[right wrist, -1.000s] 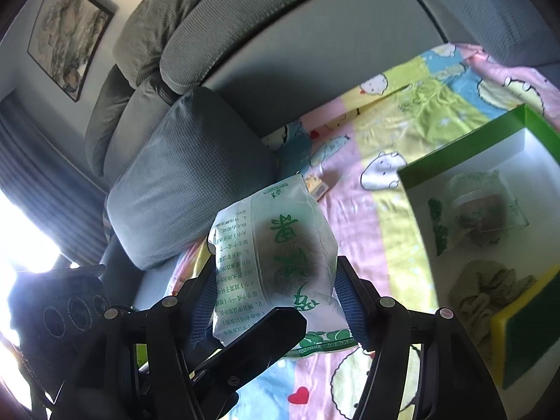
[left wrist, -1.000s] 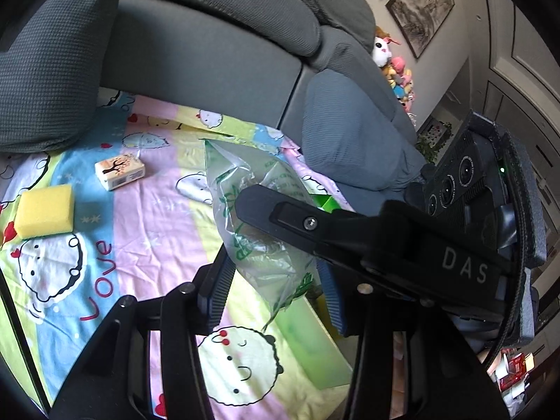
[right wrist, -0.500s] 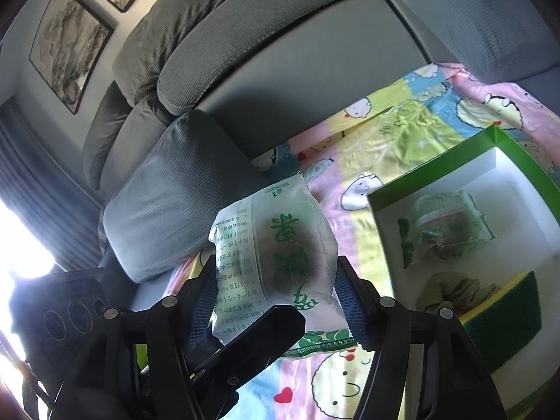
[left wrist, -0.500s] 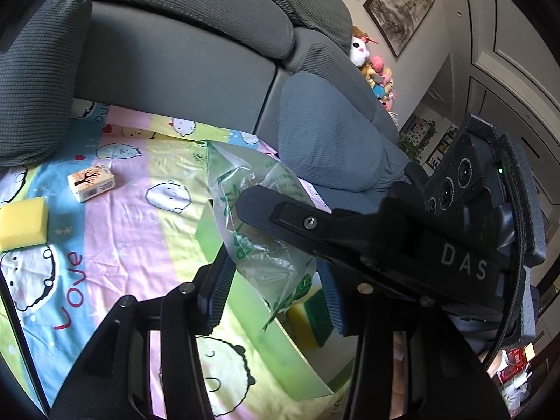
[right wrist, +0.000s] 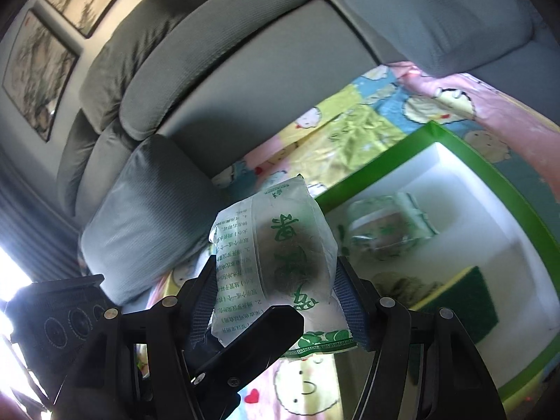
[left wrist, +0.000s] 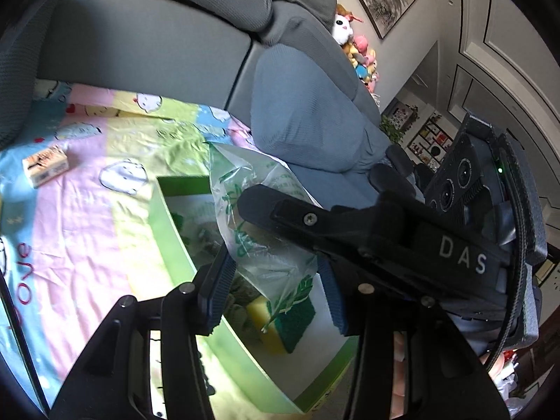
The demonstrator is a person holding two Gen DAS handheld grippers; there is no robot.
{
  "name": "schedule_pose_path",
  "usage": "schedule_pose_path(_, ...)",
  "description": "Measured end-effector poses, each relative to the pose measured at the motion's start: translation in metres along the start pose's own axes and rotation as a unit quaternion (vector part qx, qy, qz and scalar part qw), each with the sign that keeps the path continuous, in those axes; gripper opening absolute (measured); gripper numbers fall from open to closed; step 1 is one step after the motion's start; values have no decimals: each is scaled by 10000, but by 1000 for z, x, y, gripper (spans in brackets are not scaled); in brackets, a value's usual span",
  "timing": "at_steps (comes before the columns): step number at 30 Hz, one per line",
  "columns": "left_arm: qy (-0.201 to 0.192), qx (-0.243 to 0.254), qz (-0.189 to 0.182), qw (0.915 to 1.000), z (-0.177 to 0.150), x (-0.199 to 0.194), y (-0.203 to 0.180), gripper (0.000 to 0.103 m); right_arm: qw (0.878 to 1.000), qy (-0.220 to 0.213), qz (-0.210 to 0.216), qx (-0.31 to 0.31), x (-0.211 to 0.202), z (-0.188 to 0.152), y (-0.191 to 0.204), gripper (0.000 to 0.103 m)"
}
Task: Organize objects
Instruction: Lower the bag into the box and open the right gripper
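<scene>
Right gripper (right wrist: 274, 294) clamped on a clear green-printed packet (right wrist: 280, 255), both pads pressing its sides. Left gripper (left wrist: 271, 294) pinches the same packet's other end. Packet hangs above the green box (right wrist: 518, 196), which already holds a sponge (right wrist: 465, 297). Beyond: grey sofa (right wrist: 245, 70).

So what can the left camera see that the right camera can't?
Only the left wrist view shows the small box on the blanket and the plush toys on the sofa. Only the right wrist view shows the printed text on the bag and the window glare at the left edge. Both show the bag, the green box, the sponge and the sofa.
</scene>
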State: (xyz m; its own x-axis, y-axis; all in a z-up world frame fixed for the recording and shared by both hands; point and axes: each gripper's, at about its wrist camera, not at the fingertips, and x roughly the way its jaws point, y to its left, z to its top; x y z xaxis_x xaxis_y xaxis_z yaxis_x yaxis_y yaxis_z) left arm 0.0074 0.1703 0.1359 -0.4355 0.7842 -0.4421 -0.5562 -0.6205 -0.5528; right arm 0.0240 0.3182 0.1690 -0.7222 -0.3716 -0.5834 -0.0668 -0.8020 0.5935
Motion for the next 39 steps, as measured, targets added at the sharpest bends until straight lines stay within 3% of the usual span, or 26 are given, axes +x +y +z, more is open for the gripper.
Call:
schedule_pose_path(16, 430, -428, -405, 9973, -15, 43, -3, 45, 9963, 119, -712, 465, -1, 6, -42, 66)
schedule_pose_path(39, 644, -306, 101, 9974, -29, 58, -3, 45, 9850, 391, -1535, 690, 20, 4, -67, 66)
